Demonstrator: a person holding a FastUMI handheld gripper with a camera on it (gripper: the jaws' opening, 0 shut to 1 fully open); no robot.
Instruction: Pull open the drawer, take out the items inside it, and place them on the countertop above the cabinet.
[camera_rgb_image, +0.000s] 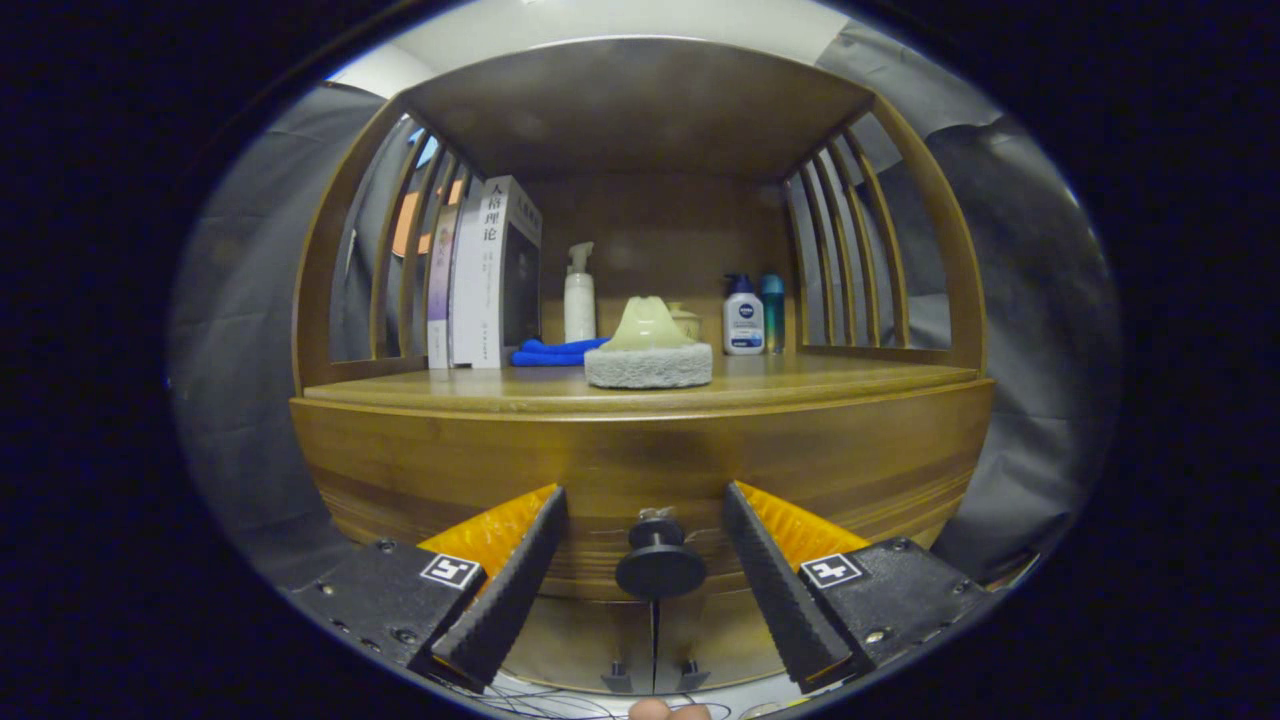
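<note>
The hand-held gripper (645, 560) stands wide, the drawer (640, 480) knob (659, 568) centred between its fingers. Close squarely on the knob's stem, then pull straight.

The gripper (645, 590) has two long wedge-shaped fingers whose inner faces are ribbed pads (505, 600) with a fine saw-tooth texture. Each finger sits on a flat, dark, angular mounting block, lower left and lower right of the frame, fastened with small round screws. On each block is a small square white-bordered marker (449, 571) with a blocky black-and-white pattern. At the bottom centre of the frame, fingertips (668, 711) of the person's hand peek in.
</note>
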